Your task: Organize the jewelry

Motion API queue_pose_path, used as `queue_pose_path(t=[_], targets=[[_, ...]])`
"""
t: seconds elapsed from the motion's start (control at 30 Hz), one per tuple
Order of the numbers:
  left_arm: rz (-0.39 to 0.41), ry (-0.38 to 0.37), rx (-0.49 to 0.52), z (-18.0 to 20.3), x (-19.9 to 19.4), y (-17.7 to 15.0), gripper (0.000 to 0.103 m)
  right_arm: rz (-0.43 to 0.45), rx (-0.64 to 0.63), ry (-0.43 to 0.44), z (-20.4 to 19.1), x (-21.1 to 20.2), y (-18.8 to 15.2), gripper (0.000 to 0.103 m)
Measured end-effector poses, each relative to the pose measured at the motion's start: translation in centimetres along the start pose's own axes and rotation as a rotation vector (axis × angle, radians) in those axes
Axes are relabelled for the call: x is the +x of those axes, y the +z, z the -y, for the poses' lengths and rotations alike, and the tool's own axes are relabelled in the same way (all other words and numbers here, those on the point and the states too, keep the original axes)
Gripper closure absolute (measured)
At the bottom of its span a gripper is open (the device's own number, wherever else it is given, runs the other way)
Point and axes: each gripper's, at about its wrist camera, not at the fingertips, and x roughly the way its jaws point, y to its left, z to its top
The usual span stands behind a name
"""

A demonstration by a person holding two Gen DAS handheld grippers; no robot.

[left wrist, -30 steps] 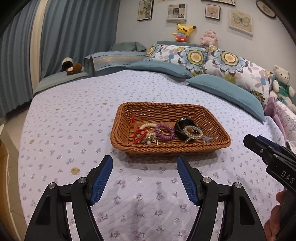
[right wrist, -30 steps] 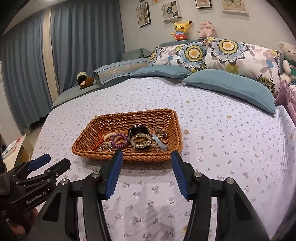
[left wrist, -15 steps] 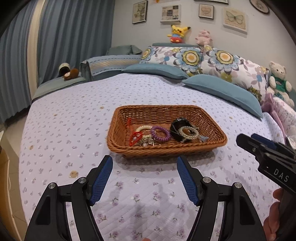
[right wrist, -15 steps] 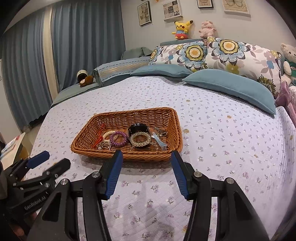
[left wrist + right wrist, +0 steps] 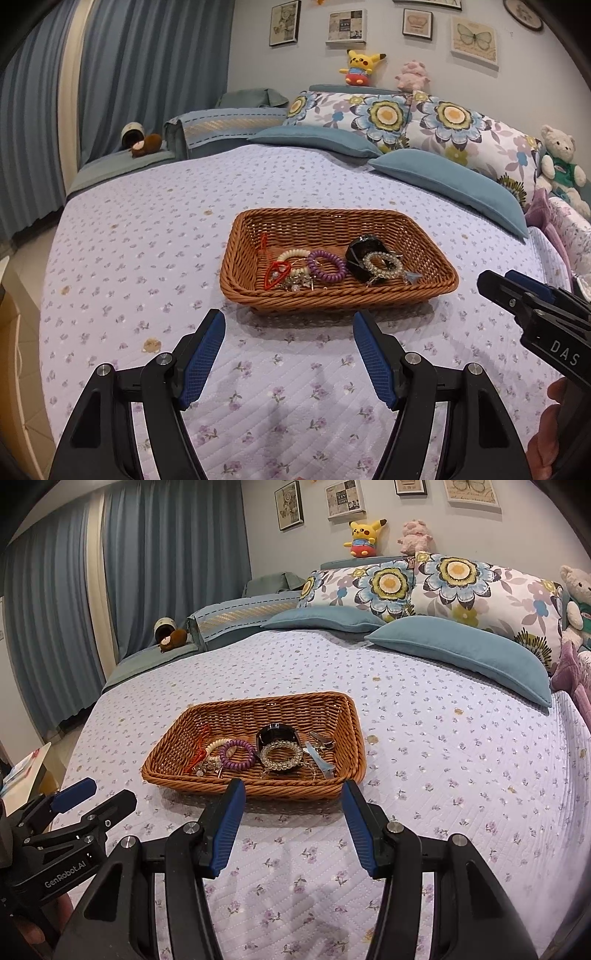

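Observation:
A brown wicker basket (image 5: pixel 421 236) (image 5: pixel 173 738) sits mid-bed on the flowered quilt. Inside lie a red clip (image 5: pixel 277 273), a cream bead bracelet (image 5: pixel 293 254), a purple coil hair tie (image 5: pixel 327 266) (image 5: pixel 237 754), a black bangle (image 5: pixel 364 247) (image 5: pixel 277 733), a clear bead bracelet (image 5: pixel 382 264) (image 5: pixel 281 755) and a light blue clip (image 5: pixel 319 762). My left gripper (image 5: pixel 288 321) hovers open just short of the basket's near rim, nothing between its blue pads. My right gripper (image 5: pixel 291 790) also stands open and empty at the near rim, right of the left one (image 5: pixel 96 794).
Blue pillows (image 5: pixel 450 184) and floral pillows (image 5: pixel 384 114) line the head of the bed. Plush toys (image 5: pixel 362 66) sit on the headboard, a teddy bear (image 5: pixel 561 155) at the right. Blue curtains (image 5: pixel 129 74) hang at the left. The quilt (image 5: pixel 147 258) around the basket is flat.
In the left wrist view the basket has drifted slightly and the room tilted a little; both grippers keep the same opening. The right wrist view is nearly unchanged.

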Motion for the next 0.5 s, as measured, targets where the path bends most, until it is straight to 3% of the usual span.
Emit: queue_pose_path(t=[0.5], targets=[[-0.01,0.008,-0.017,-0.45,0.26,-0.09,0.03,-0.014,-0.003,0.003,-0.02,0.28,-0.16,0.046]])
